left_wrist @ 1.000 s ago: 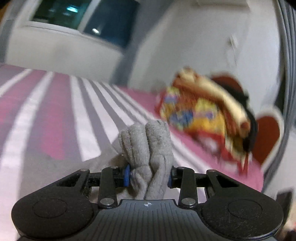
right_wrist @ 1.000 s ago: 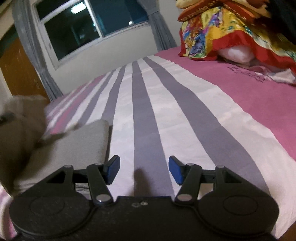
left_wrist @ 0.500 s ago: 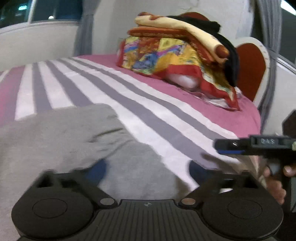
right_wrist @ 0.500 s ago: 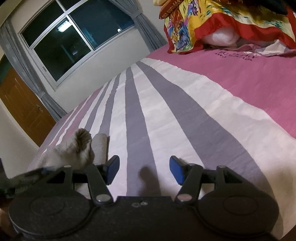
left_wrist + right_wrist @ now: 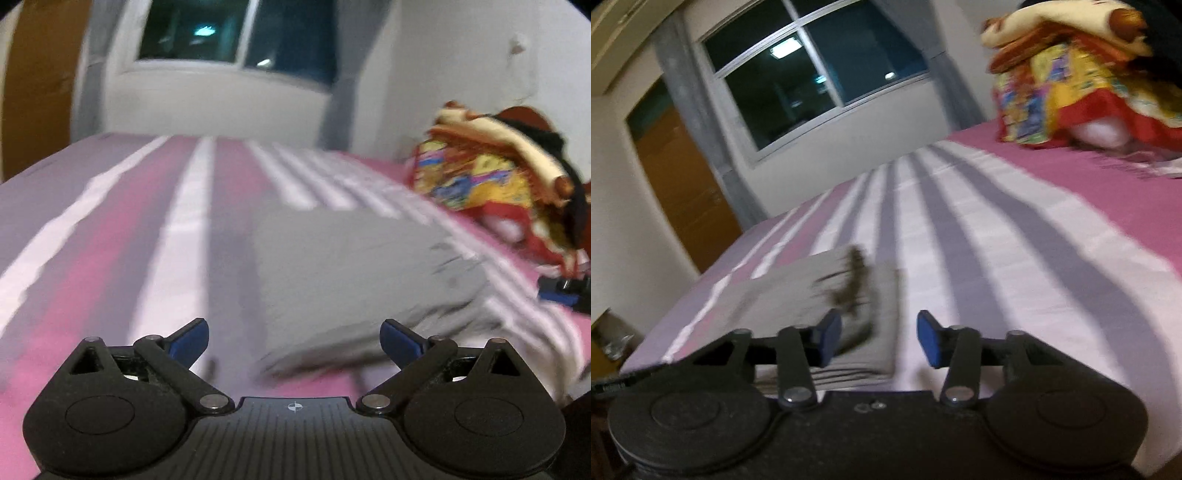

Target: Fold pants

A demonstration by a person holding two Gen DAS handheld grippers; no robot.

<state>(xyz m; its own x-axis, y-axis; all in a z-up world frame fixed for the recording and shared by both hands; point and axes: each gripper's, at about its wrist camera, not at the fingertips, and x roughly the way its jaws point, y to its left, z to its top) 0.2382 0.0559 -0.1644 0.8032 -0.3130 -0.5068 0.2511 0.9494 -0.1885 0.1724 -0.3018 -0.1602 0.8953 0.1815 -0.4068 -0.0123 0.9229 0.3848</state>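
The left gripper (image 5: 294, 341) hangs spread wide and empty just short of the folded grey pants (image 5: 354, 269). The right gripper (image 5: 879, 341), its jaws just closing on nothing, sits beside the pants. They lie flat on the striped bed (image 5: 1015, 236). The fold looks laid; next comes smoothing or one more fold.

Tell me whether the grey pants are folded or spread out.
Folded: the grey pants lie as a compact stack on the bed, layered edges showing.

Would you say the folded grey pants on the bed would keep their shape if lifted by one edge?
Probably not: the grey pants lie as soft stacked layers, so they would likely droop and unfold. They look light, and pushed across the striped bedsheet they would likely bunch rather than slide.
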